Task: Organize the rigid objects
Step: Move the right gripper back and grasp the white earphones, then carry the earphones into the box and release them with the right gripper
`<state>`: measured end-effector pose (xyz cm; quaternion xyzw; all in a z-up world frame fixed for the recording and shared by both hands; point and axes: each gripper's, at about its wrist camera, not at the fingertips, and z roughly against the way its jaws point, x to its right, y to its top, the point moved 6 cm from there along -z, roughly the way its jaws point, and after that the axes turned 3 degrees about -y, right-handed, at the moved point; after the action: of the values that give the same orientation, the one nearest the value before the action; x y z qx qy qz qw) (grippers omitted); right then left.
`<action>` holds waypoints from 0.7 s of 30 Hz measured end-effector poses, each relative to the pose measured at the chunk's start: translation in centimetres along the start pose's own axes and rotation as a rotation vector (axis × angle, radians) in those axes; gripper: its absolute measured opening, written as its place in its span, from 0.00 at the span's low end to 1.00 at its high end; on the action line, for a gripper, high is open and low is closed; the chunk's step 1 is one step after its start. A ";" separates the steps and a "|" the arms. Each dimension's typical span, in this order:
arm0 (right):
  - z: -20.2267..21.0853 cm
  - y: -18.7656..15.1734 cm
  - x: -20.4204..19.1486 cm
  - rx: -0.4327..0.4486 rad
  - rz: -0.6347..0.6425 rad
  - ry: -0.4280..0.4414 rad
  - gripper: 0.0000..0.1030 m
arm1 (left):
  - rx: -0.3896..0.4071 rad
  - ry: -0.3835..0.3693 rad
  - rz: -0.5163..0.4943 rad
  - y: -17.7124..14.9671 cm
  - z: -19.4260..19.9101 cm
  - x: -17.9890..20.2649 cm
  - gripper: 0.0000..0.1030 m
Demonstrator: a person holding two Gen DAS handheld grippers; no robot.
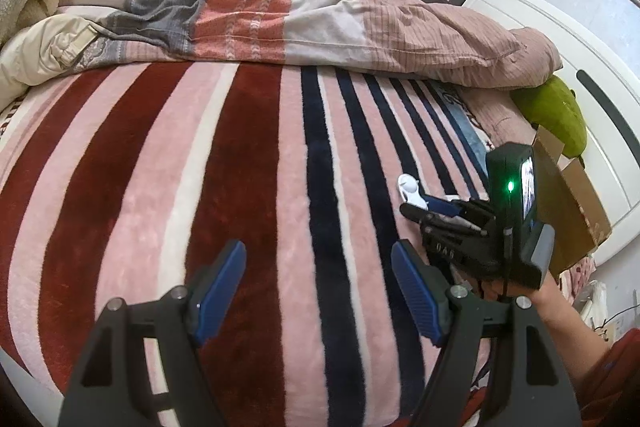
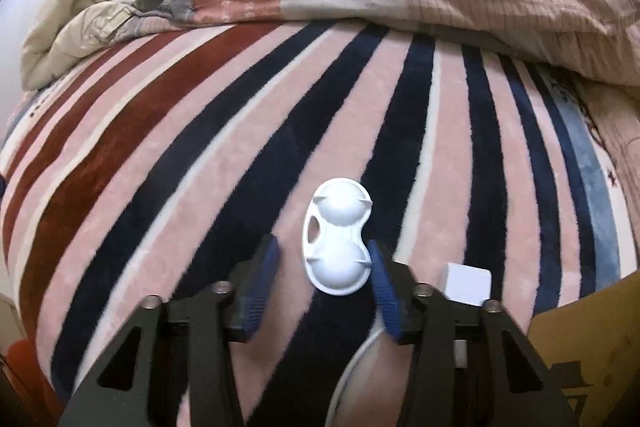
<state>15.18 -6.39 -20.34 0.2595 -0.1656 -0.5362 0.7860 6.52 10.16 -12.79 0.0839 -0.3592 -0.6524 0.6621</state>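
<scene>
Right gripper (image 2: 324, 277) straddles white holder (image 2: 338, 241) on blanket (image 2: 200, 187), pads unclosed; pickup step. Next: pinch. Left gripper (image 1: 318, 291) spread, empty.

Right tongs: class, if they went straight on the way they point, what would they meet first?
Probably the white two-domed plastic piece, which lies on the striped blanket between the right tongs. One pad looks close to its edge; contact is unclear.

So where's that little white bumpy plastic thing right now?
In the right wrist view the white plastic piece lies on the striped blanket, low in the middle, between the right gripper fingers, with a small white block to its right.
</scene>
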 end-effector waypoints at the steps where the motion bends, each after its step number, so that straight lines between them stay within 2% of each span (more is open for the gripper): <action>1: 0.2 -0.1 -0.1 0.003 0.015 -0.007 0.26 | 0.005 -0.018 -0.001 0.2 0.2 0.4 0.70; 3: 1.5 -0.1 -0.7 0.022 0.048 0.013 0.26 | 0.016 -0.048 -0.011 0.5 0.8 1.3 0.70; 7: 6.0 0.3 -2.6 0.100 0.116 0.113 0.26 | 0.037 -0.086 -0.041 1.5 1.7 3.7 0.70; 12: 13.3 1.0 -4.5 0.164 0.197 0.286 0.26 | 0.076 -0.198 -0.095 3.0 2.8 8.1 0.70; 14: 15.8 0.9 -4.6 0.200 0.235 0.314 0.26 | 0.082 -0.249 -0.114 3.6 2.9 10.1 0.62; 17: 19.1 0.5 -3.4 0.245 0.262 0.346 0.26 | 0.066 -0.317 -0.157 4.6 2.4 13.7 0.29; 19: 20.4 0.2 -2.5 0.268 0.269 0.357 0.26 | 0.059 -0.343 -0.184 5.0 2.0 15.6 0.23; 21: 21.5 0.0 -0.7 0.289 0.254 0.348 0.26 | 0.055 -0.358 -0.216 5.5 1.4 18.0 0.21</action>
<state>3.37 -10.71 -2.89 0.4347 -0.1341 -0.3512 0.8183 8.19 -5.22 -2.04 0.0228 -0.4776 -0.7140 0.5114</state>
